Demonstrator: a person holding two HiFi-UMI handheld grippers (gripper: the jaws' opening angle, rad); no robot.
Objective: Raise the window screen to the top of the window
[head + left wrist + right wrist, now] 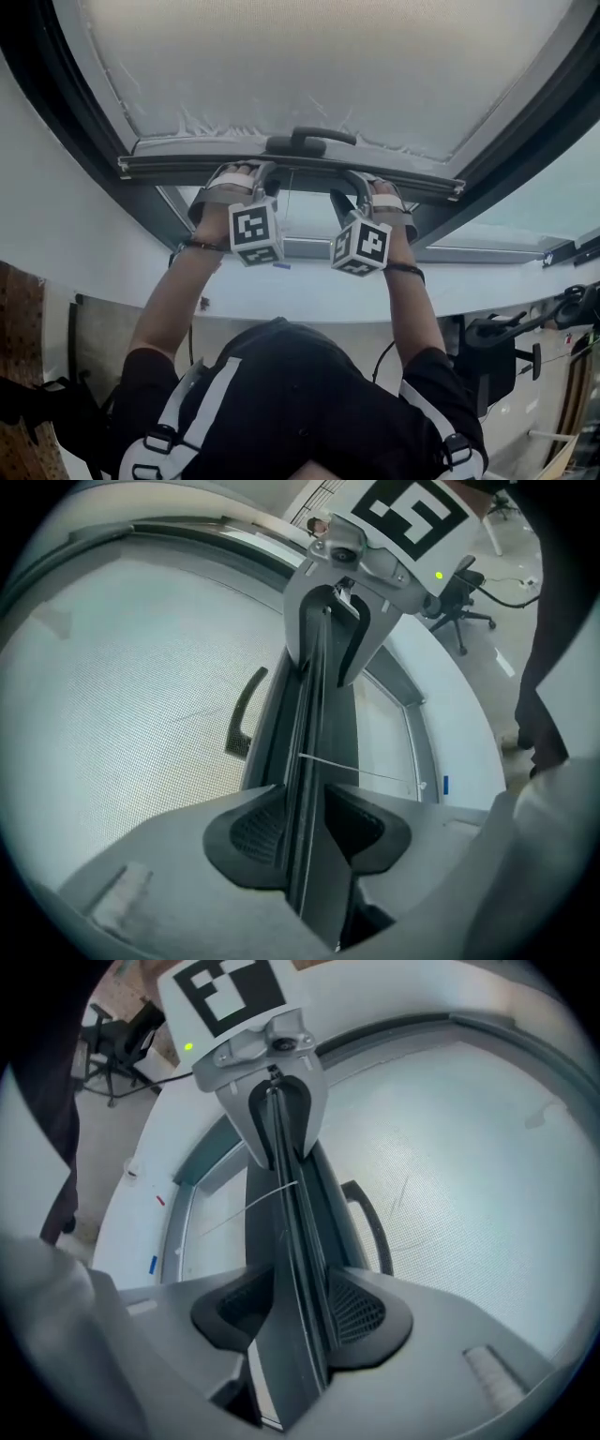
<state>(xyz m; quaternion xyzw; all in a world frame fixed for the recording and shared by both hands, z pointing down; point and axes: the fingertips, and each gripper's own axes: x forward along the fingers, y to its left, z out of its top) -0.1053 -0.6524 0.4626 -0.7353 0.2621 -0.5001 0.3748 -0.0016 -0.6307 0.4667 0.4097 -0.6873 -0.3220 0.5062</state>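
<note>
The window screen [328, 66] is a pale mesh sheet with a dark bottom bar [169, 167] and a black handle [309, 141] at its middle. In the head view both grippers reach up to that bar, just below the handle. My left gripper [305, 822] has the bar [314, 714] between its ribbed pads, which press on both faces. My right gripper [300, 1312] grips the same bar [295, 1241] a little further right, pads tight on it. Each gripper view shows the other gripper clamped further along the bar. A thin pull cord [356, 769] hangs across below it.
The dark window frame [56, 122] curves round the screen. Below the bar are a lower pane frame [300, 246] and a wide white sill [309, 295]. A black office chair [497, 347] stands on the floor at the right.
</note>
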